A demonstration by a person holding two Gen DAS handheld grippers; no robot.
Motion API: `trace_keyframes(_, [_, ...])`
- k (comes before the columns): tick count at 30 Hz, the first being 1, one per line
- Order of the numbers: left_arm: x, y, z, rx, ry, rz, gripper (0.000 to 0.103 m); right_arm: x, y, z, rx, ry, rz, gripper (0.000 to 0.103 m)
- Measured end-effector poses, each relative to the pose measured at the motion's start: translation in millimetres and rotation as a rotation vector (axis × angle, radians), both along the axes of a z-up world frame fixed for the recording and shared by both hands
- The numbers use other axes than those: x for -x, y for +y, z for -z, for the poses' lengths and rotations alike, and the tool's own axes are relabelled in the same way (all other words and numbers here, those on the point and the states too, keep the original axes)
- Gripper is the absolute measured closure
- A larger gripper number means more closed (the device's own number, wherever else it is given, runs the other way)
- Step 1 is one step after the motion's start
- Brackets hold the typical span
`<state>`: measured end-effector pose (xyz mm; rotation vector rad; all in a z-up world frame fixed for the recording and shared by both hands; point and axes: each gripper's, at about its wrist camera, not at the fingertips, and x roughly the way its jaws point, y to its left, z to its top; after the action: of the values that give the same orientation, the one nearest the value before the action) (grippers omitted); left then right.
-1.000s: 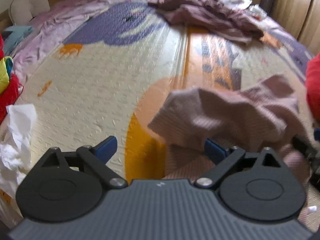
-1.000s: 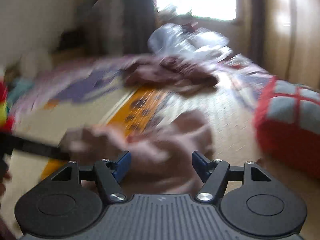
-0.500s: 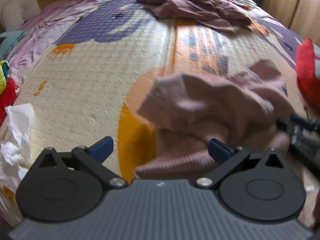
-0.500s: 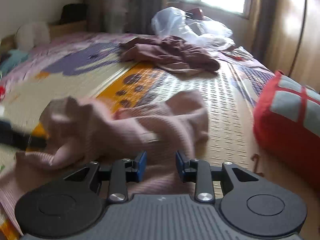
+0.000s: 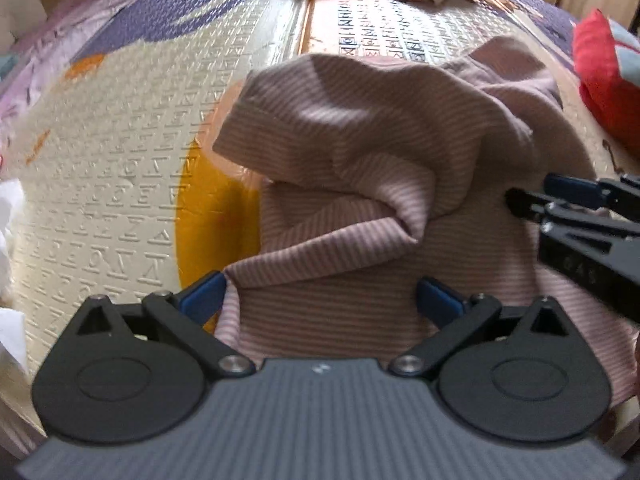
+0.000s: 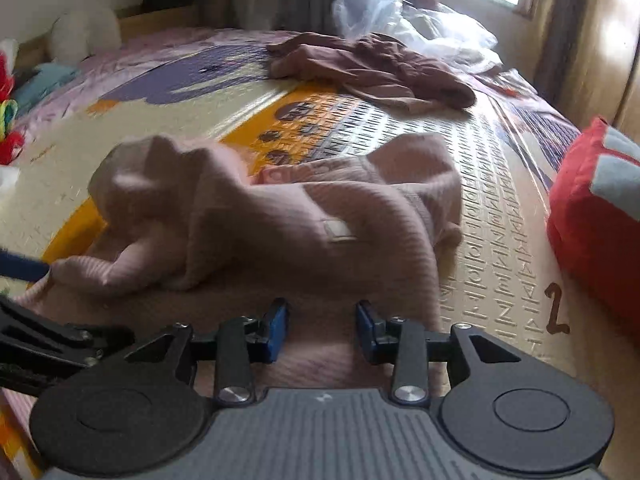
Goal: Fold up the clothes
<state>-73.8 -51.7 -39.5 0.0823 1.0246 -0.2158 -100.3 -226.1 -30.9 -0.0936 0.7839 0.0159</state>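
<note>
Pink ribbed garment [image 5: 360,152] lies crumpled on the patterned play mat [image 5: 120,168], closer under both cameras than a second ago. My left gripper [image 5: 320,296] stands fully spread, wider than before, its left finger touching a fabric edge and nothing clamped. My right gripper [image 6: 322,328] has narrowed from wide to a small gap over the cloth; I cannot tell whether the pads pinch any fabric.
</note>
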Motion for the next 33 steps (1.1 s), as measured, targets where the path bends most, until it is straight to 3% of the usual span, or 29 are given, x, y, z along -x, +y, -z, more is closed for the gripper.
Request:
trace_keyframes(4, [2,0,1,-0.003,-0.009,-0.001,0.0,0,-20,-3,0.002,-0.023,0.117,0.086])
trace_keyframes(8, [0,-2,0,0.001,-0.011,-0.01,0.0,10,-28,-16,-0.089,-0.1,0.15,0.083])
trace_keyframes(11, [1,-2,0,0.0,-0.014,-0.012,0.0,20,-21,-29,-0.103,-0.178,0.111,0.079])
trace_keyframes(15, [1,-2,0,0.0,-0.013,-0.016,0.0,18,-10,-27,-0.134,-0.138,0.027,0.079])
trace_keyframes(20, [1,-2,0,-0.002,-0.014,-0.018,0.0,4,7,2,-0.028,0.007,-0.04,0.079])
trace_keyframes(24, [1,-2,0,0.0,-0.015,-0.018,0.0,4,8,4,0.071,-0.033,0.035,0.073])
trace_keyframes(27, [1,-1,0,0.004,-0.014,-0.019,0.0,4,-7,2,0.085,-0.054,0.115,0.084])
trace_keyframes(30, [1,-1,0,0.004,-0.013,-0.022,0.0,10,-19,-9,-0.049,-0.085,0.138,0.081])
trace_keyframes(33, [1,-1,0,0.004,-0.014,-0.024,0.0,15,-11,-19,-0.104,-0.111,0.064,0.08])
